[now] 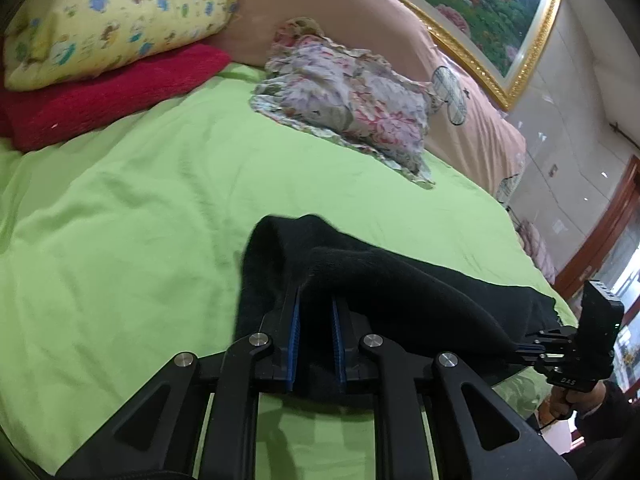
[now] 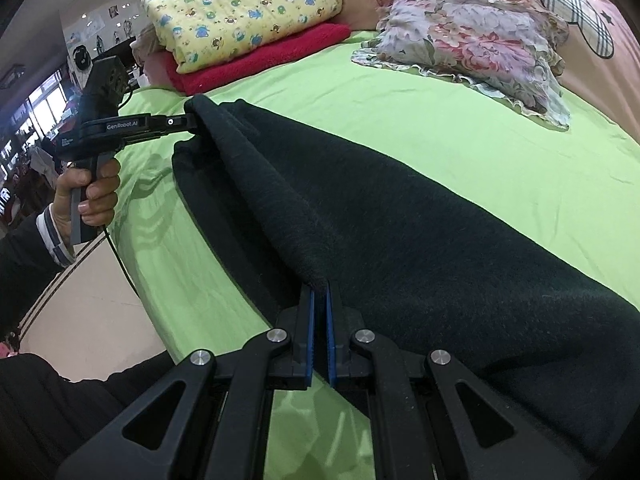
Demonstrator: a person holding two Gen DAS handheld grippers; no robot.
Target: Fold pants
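Black pants point(image 2: 400, 216) lie stretched along the near edge of a green bed sheet point(image 2: 440, 120), with one long edge lifted between both grippers. My left gripper point(image 1: 316, 300) is shut on a bunched end of the pants point(image 1: 360, 276). It also shows in the right wrist view point(image 2: 192, 122), gripping the far end. My right gripper point(image 2: 320, 300) is shut on the pants' near edge. It also shows in the left wrist view point(image 1: 516, 346), pinching the other end.
A yellow patterned quilt point(image 2: 244, 8) lies on a red folded blanket point(image 2: 264, 56) at the back left. A floral pillow point(image 2: 472, 40) leans on the pink headboard point(image 1: 360, 20). The floor point(image 2: 80, 300) lies past the bed's left edge.
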